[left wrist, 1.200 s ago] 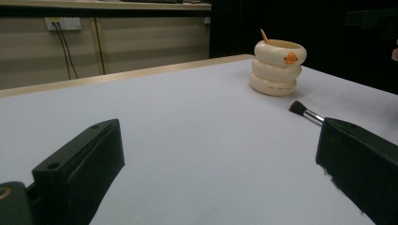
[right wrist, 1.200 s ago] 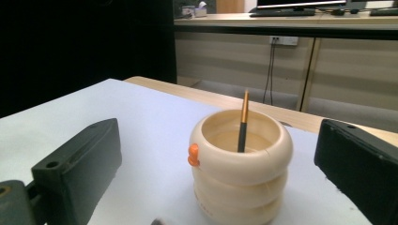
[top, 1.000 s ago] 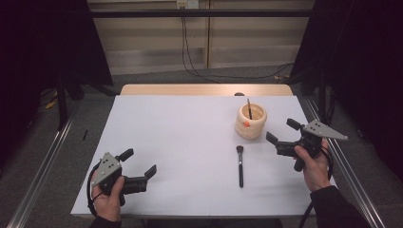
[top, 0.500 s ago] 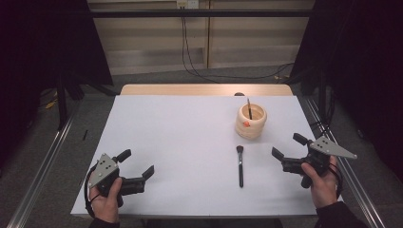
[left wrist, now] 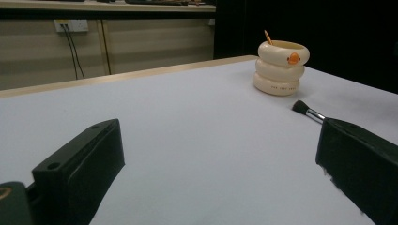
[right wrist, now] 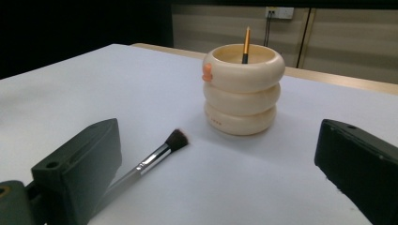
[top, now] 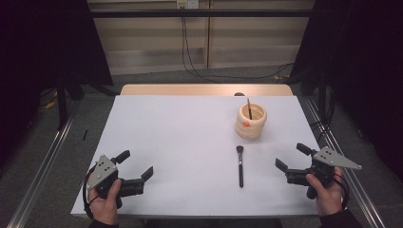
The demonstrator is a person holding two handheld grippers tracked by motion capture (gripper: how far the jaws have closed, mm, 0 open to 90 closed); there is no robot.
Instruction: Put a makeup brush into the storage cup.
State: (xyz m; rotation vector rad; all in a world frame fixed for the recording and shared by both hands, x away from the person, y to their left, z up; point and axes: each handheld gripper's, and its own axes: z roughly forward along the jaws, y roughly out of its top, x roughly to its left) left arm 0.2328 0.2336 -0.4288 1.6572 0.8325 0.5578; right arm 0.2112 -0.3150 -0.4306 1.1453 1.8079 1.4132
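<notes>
1. Change since a second ago: the right claw (top: 292, 163) has drawn back from beside the holder toward the near right edge of the tabletop (top: 180, 137) and sunk lower. The left claw (top: 135, 164) has barely shifted at the near left corner. Brush and holder lie as they did.

2. Meaning for the work, as a judgement: one brush is already in the holder, one remains loose. The right claw's retreat reads as a reset and a lining-up on the loose brush, so the pick-up of that brush appears to be the step in hand, not yet begun.

3. Right claw: jaws spread wide, holding nothing, touching nothing. It points leftward toward the brush from just beside it. In the right gripper view the brush handle runs down behind the left-hand jaw.

4. Left claw: jaws spread wide, empty, resting low over bare tabletop, well apart from the brush.

5. Makeup brush (top: 240, 164): black handle, metal collar, dark bristle head. Lies flat on the tabletop, bristles toward the holder, handle toward the person, between the two claws and nearer the right one.

6. Holder (top: 251, 121): cream, three stacked rings, small orange knob on the side. Stands upright, right of centre, just beyond the brush's bristle end, apart from it.

7. Thin brush (right wrist: 245, 45): orange handle, standing tilted inside the holder, tip above the rim.
</notes>
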